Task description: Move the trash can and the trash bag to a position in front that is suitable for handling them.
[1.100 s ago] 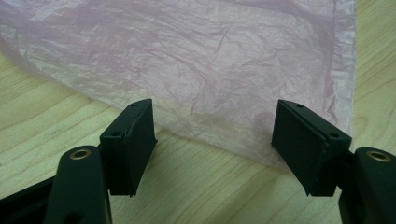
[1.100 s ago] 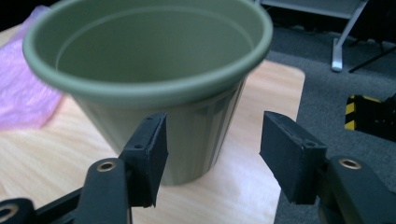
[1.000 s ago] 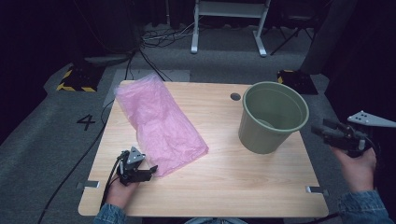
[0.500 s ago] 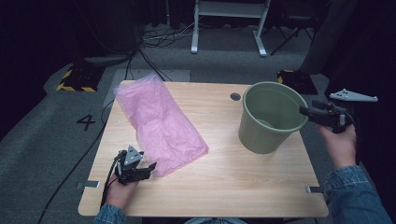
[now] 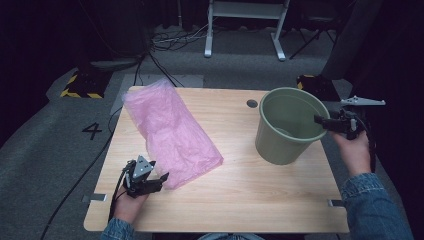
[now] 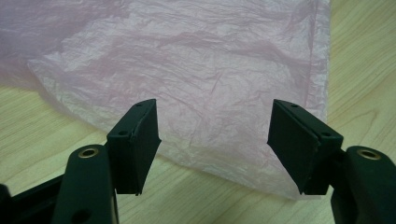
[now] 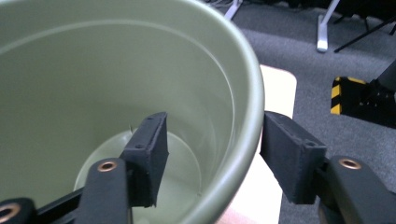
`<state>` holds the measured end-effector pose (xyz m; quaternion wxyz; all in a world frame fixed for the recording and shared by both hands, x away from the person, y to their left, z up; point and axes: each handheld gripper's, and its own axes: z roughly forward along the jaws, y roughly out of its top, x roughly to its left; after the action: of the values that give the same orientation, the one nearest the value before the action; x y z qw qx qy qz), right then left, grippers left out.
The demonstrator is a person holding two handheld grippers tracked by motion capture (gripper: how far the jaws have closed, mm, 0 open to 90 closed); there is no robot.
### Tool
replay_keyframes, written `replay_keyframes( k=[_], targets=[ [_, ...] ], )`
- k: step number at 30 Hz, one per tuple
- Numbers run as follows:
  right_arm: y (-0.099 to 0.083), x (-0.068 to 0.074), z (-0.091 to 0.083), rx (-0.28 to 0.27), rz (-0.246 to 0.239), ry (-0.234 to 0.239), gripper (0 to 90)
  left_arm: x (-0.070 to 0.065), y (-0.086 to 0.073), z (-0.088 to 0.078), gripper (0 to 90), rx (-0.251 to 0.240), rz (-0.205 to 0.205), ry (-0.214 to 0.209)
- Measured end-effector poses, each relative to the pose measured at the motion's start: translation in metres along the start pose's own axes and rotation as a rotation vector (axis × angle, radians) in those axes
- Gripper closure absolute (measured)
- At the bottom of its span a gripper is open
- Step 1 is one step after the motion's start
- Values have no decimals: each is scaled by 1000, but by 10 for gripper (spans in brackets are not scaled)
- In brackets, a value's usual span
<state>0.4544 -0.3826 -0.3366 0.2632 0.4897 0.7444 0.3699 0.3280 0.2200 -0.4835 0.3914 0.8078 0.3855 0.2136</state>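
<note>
A crinkled pink plastic bag (image 5: 170, 130) lies flat on the left half of the wooden table (image 5: 250, 200). My left gripper (image 5: 162, 177) rests at the bag's near corner. In the left gripper view its jaws (image 6: 215, 121) stand open over the bag's (image 6: 196, 60) edge and have just closed a little without pinching it. A green bucket (image 5: 287, 125) stands upright on the right. My right gripper (image 5: 320, 120) straddles the bucket's (image 7: 116, 70) rim, one jaw inside and one outside (image 7: 215, 130). Those jaws have just closed slightly, and gaps remain on both sides of the wall.
A round cable hole (image 5: 252, 103) sits in the table behind the bucket. On the grey floor are a painted number 4 (image 5: 93, 131), a yellow-black striped block (image 5: 82, 85), loose cables and a white stand (image 5: 245, 25). The bucket's inside holds nothing.
My right gripper has travelled left from beside the table to the bucket, and its jaws now sit over the rim. The left gripper and the pink bag have stayed where they were.
</note>
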Motion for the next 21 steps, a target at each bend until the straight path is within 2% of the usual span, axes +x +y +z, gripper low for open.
replay_keyframes(
  k=[2, 6, 11, 14, 18, 20, 21],
  targets=[
    [-3, -1, 2, 20, -4, 18, 469, -1, 0, 0, 336, -1, -4, -2],
    [-7, -1, 1, 0, 15, 37, 458, -1, 1, 0, 340, 2, 7, -2],
    [-9, 5, -3, -10, -4, 44, 452, -2, 2, 1, 340, 3, 10, -5],
    [-12, 12, -5, -8, -14, 75, 451, -3, 2, 2, 340, 5, 8, -7],
    [-15, 27, -11, -7, -57, 104, 447, -4, 3, 1, 340, 3, 16, -8],
    [-16, 30, -12, -7, -64, 111, 447, -4, 3, 1, 340, 3, 15, -8],
    [-17, 37, -14, -6, -87, 120, 442, -4, 2, 2, 340, 4, 11, -7]
  ],
)
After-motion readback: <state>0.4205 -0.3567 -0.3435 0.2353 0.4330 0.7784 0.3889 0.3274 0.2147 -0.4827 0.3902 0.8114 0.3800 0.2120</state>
